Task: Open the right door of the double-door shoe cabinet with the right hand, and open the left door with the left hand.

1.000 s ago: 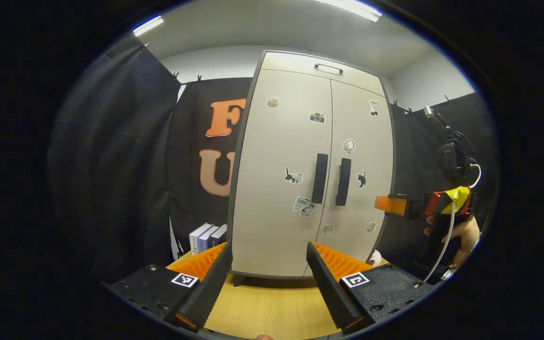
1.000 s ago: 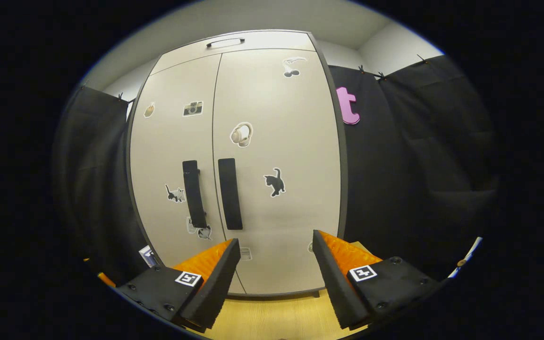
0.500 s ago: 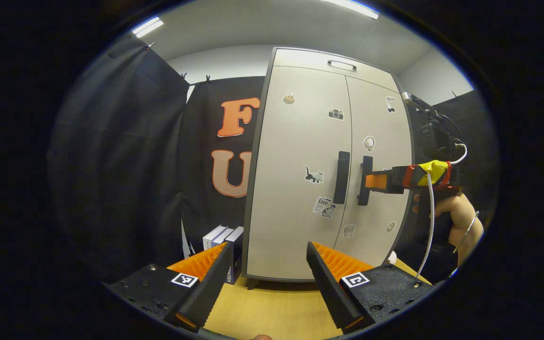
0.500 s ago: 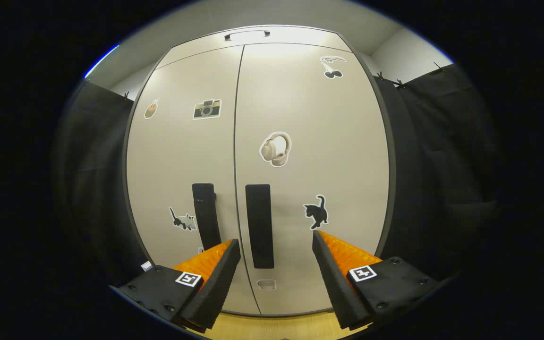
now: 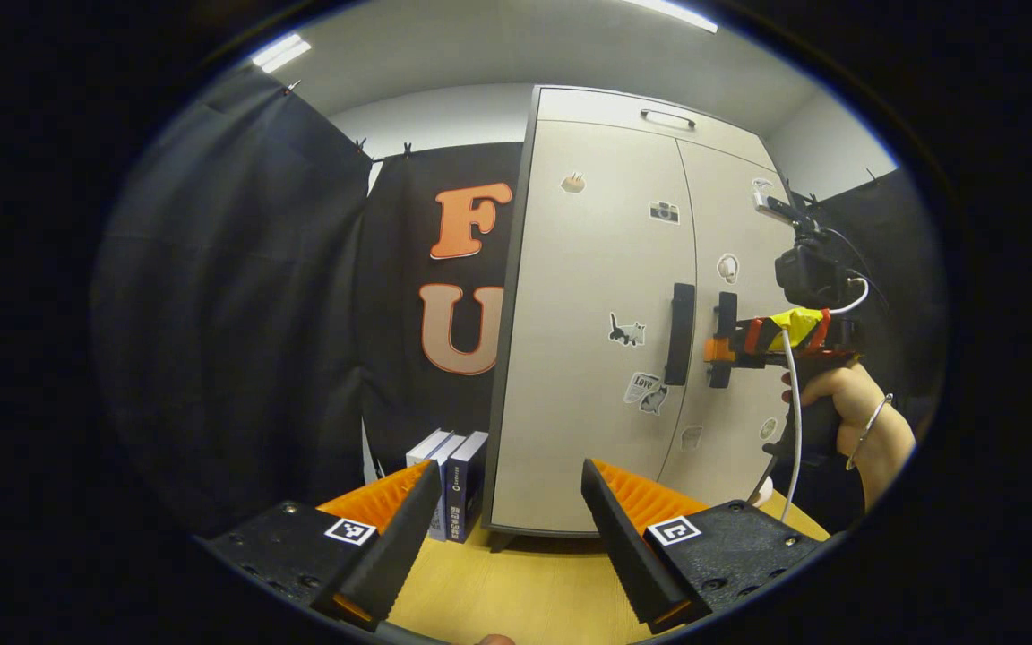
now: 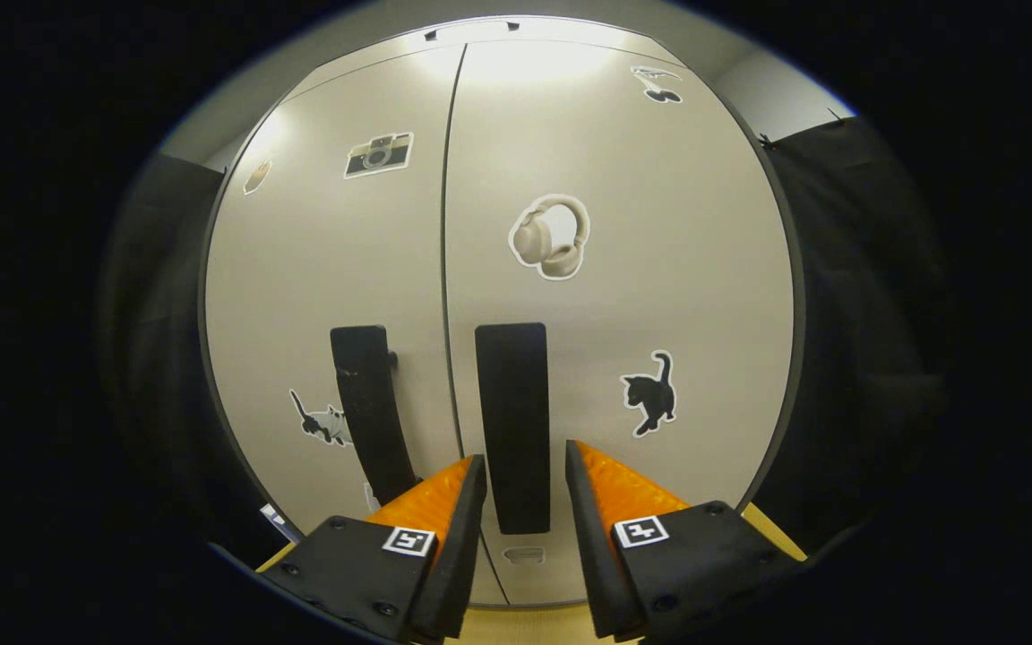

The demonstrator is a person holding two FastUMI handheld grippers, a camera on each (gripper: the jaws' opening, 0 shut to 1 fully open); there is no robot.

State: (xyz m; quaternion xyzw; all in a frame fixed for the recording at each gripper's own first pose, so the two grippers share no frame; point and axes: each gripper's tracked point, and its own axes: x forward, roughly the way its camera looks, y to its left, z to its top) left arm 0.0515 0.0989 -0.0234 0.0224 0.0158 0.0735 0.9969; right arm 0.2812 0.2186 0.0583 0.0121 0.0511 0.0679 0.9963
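Note:
The pale double-door shoe cabinet stands with both doors closed, stickers scattered over them. Its two dark vertical handles sit side by side at the centre seam. In the right gripper view, the right handle runs down between my right gripper's fingers, which straddle its lower part with a narrow gap left; the left handle is just to its left. In the left gripper view, a hand holds the right gripper at the right handle. My left gripper is open, well short of the left handle.
The cabinet rests on a light wooden surface. A few upright books stand against its left side. Black cloth walls close in on both sides. A white cable hangs from the right gripper.
The right gripper has moved in to the right handle and its fingers have narrowed around it. The left gripper view has swung left, so the cabinet sits farther right. Doors unmoved.

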